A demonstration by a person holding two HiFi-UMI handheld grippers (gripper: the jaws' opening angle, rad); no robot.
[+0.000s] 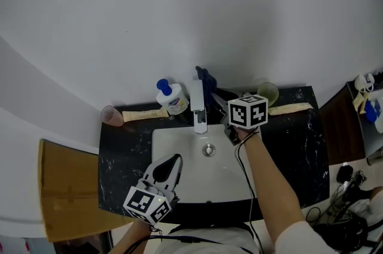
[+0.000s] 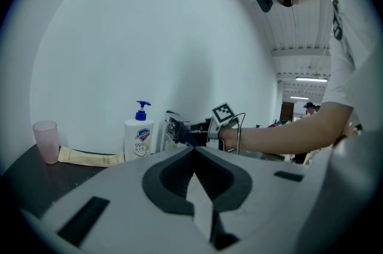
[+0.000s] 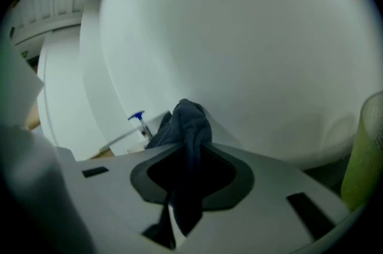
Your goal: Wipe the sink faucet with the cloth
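The chrome faucet [image 1: 199, 106] stands at the back of the white sink [image 1: 179, 145]. A dark blue cloth [image 1: 206, 81] hangs against the faucet's right side and top. My right gripper [image 1: 219, 99] is shut on this cloth [image 3: 188, 126], which bunches up out of the jaws and hides the faucet in the right gripper view. In the left gripper view the cloth [image 2: 183, 136] lies on the faucet [image 2: 172, 126], with the right gripper [image 2: 204, 134] just to its right. My left gripper [image 1: 169, 166] hovers over the sink's front edge, shut [image 2: 192, 149] with nothing in it.
A soap pump bottle [image 1: 171, 98] stands left of the faucet. A pink cup [image 1: 112, 116] and a tube [image 1: 143, 115] lie further left on the black counter [image 1: 299, 145]. A green cup [image 1: 267, 92] and another tube [image 1: 291, 108] sit to the right. A wooden board [image 1: 66, 193] is at the left.
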